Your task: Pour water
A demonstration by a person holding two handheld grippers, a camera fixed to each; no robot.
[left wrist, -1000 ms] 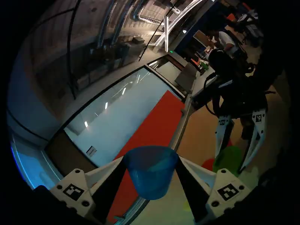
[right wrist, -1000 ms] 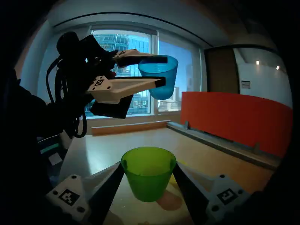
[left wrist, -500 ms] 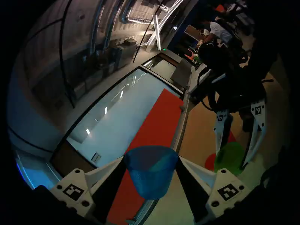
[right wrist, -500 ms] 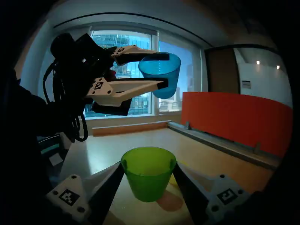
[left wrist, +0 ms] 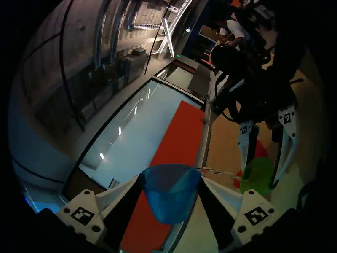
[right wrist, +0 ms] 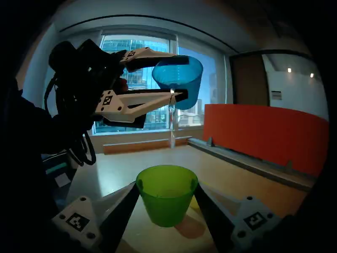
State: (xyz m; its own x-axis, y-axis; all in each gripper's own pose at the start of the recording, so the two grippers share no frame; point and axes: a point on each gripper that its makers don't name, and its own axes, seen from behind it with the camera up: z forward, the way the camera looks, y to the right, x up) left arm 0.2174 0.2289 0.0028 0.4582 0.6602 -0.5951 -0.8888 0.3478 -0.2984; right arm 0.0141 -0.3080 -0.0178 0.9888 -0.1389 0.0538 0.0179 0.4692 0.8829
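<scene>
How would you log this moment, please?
pouring | left gripper: blue cup tilted | water falling | right gripper: green cup upright

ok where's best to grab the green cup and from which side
Take the green cup across its upper wall, just under the rim, coming in level from the side, as the right gripper does now. It stands upright and tapers toward the base, so a high pinch should not slip, and the open top is left clear for water falling from the blue cup.
</scene>
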